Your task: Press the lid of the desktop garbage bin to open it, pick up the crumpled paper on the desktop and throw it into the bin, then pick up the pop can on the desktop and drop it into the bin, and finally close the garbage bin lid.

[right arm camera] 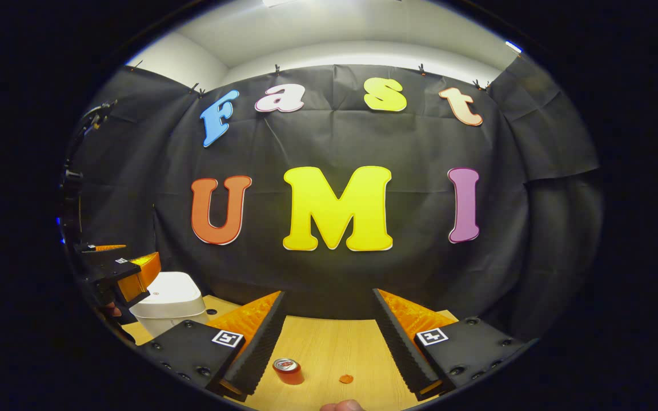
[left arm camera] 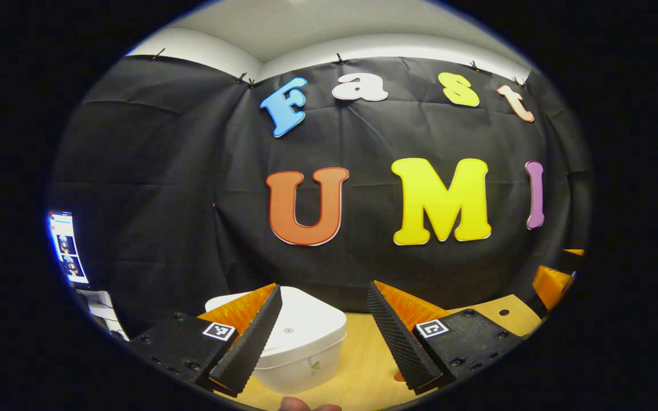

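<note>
White bin point(left arm camera: 300, 342), lid down, sits on the table point(left arm camera: 363, 365) just ahead of your left gripper point(left arm camera: 323, 337), partly behind its left finger; jaws wide, nothing held. Your right gripper point(right arm camera: 326, 345) is wide open and empty too, can point(right arm camera: 289, 371) upright by its left finger, bin far left.

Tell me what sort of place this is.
Likely a staged recording booth: black cloth wall behind a wooden desktop, holding a closed white garbage bin and a pop can. Both hand-held grippers are open.
</note>
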The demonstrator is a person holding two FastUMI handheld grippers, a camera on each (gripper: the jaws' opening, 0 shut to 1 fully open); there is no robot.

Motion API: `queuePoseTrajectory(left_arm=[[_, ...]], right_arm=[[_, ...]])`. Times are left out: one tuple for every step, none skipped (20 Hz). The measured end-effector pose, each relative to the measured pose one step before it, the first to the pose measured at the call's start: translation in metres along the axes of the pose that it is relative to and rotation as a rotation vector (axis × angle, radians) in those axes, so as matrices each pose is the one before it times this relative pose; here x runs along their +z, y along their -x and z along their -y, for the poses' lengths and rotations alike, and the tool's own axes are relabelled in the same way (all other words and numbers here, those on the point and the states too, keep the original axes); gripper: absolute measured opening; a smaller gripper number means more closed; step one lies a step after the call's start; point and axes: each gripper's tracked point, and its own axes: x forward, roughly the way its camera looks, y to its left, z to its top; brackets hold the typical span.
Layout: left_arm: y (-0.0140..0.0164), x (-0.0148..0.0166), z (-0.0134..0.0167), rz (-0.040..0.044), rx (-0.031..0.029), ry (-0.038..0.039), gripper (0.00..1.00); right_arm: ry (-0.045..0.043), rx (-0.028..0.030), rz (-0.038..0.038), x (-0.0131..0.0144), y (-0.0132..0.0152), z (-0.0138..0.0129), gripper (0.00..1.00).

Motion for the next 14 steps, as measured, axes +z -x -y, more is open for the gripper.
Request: queuePoseTrajectory(left_arm=[[-0.00480, -0.00136, -0.01010, -0.00534, 0.02587, 0.00197, 0.99], [-0.00493, -0.00083, -0.01055, -0.00576, 0.02584, 0.00306, 0.99], [-0.00542, -0.00226, -0.00697, -0.01108, 0.02066, 0.00347, 0.99], [-0.00500, -0.00433, -0.00738, -0.01309, 0.01972, 0.00169, 0.99], [-0.00366, -0.00472, -0.00593, -0.01057, 0.01432, 0.00096, 0.99], [-0.00631, -0.00294, -0.00088, -0.01189, 0.01093, -0.00087, 0.99], [-0.00529, -0.00429, -0.00064, -0.01347, 0.00863, -0.00119, 0.98], [-0.00403, -0.00651, -0.00051, -0.01654, 0.00360, 0.00029, 0.98], [-0.00383, -0.00545, 0.00110, -0.01602, 0.00355, 0.00107, 0.95], [-0.00212, -0.00593, -0.00221, -0.01543, 0.00352, 0.00207, 0.94], [-0.00304, -0.00458, -0.00199, -0.01135, 0.00526, 0.00162, 0.89], [-0.00267, -0.00426, -0.00235, -0.01176, 0.00615, -0.00195, 0.86], [-0.00236, -0.00318, 0.00006, -0.01099, 0.00409, -0.00346, 0.80], [-0.00378, -0.00335, 0.00300, -0.01101, 0.00114, -0.00261, 0.76]], right_arm=[[0.01422, 0.01143, -0.00239, -0.00098, -0.00049, -0.00198, 0.94], [0.00888, 0.00911, -0.00131, -0.00200, -0.00102, -0.00072, 0.94], [0.00032, 0.00402, -0.00046, 0.00096, -0.00101, 0.00011, 0.94], [-0.00304, 0.00116, 0.00079, -0.00053, 0.00065, 0.00113, 0.94], [-0.00137, -0.00355, -0.00026, 0.00010, -0.00117, 0.00199, 0.93], [0.00122, -0.00142, -0.00070, -0.00067, -0.00052, 0.00107, 0.94], [0.00360, -0.00195, -0.00093, 0.00032, -0.00078, 0.00119, 0.94], [0.00277, -0.00399, -0.00298, -0.00229, -0.00154, 0.00291, 0.93], [-0.00063, -0.00349, -0.00440, -0.00095, -0.00038, 0.00191, 0.93], [-0.00093, -0.00451, -0.00581, -0.00234, -0.00129, 0.00214, 0.93], [0.00061, -0.00457, -0.00417, -0.00046, 0.00015, 0.00234, 0.93], [0.00254, -0.00355, -0.00193, -0.00095, 0.00022, 0.00249, 0.93], [0.00457, -0.00455, -0.00189, -0.00041, -0.00022, 0.00250, 0.93], [0.00294, -0.00447, -0.00348, -0.00201, -0.00040, 0.00242, 0.93]])
